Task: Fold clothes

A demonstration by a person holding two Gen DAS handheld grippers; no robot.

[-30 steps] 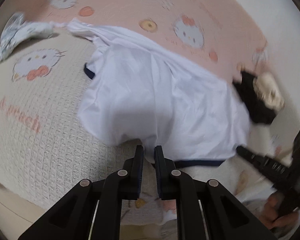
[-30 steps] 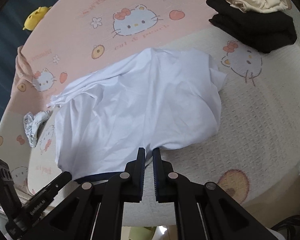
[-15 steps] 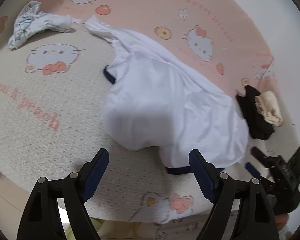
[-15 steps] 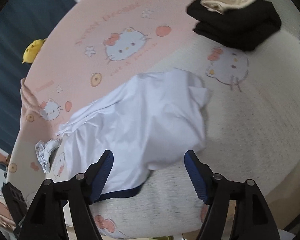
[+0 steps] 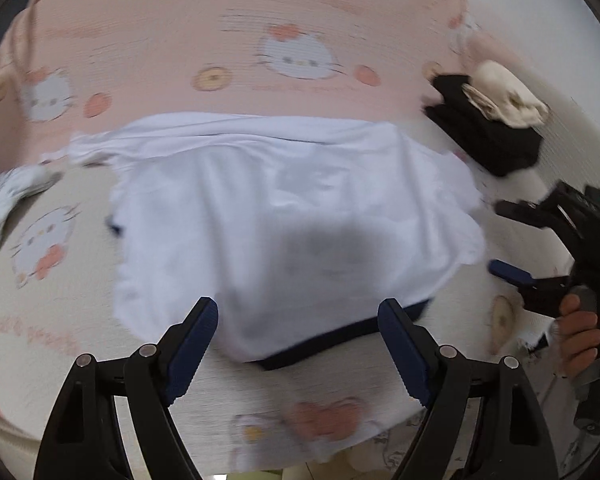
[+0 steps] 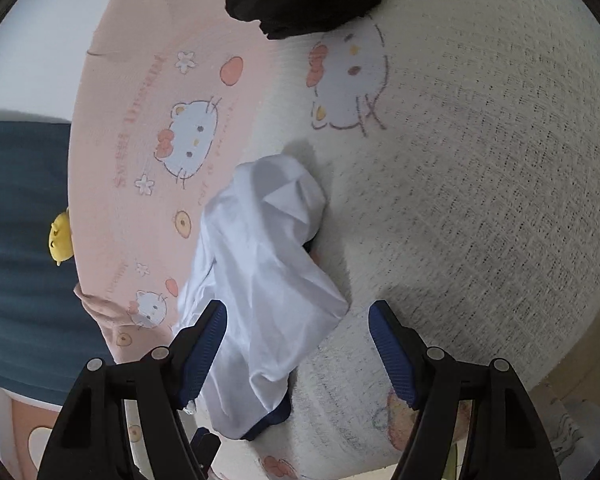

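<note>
The left gripper (image 5: 298, 344) is hovering over the near hem of the white shirt (image 5: 284, 216), jaws spread wide and gripping nothing, probably lining up the next fold. The right gripper (image 6: 298, 350) is likewise standing wide and empty over the shirt's right end, which is lying bunched. The shirt is sprawling across the middle of the bed (image 5: 52, 304), near its front edge. Far right, a folded pile (image 5: 488, 128) is sitting clear; its count is blurred.

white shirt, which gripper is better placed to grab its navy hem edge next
Left, probably. The left gripper is open with the white shirt's navy hem lying right between its fingers. The right gripper sits off the shirt's side.
</note>
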